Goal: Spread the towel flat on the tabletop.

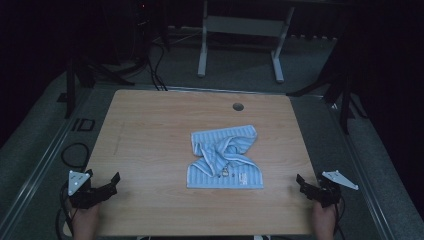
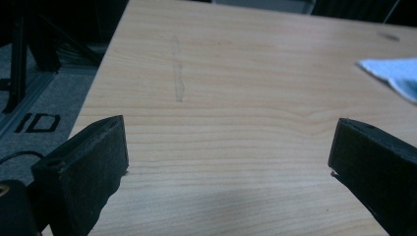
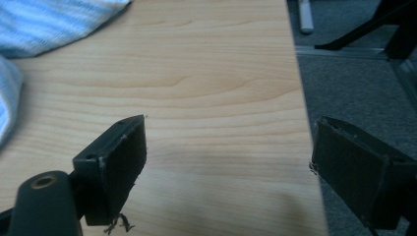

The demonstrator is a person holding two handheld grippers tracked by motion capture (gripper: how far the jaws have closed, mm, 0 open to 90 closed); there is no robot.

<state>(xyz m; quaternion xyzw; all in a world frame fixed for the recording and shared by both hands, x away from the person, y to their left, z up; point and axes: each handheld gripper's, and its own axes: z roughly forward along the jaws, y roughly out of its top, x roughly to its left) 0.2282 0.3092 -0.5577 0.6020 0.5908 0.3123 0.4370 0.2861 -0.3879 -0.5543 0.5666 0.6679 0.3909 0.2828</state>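
A crumpled blue striped cloth [image 1: 225,157] lies near the middle of the wooden table [image 1: 150,130], slightly right of centre. The left gripper [image 1: 111,186] waits at the near left corner, jaws spread wide with nothing between them. The right gripper [image 1: 303,184] sits at the near right edge, equally wide and empty, well apart from the cloth.

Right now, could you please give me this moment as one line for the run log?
cloth: crumpled, mid-table, untouched | left gripper: open, empty, near left edge | right gripper: open, empty, near right edge | table: wooden

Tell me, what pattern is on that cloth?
The cloth has light blue and white stripes, clearest in the high view.
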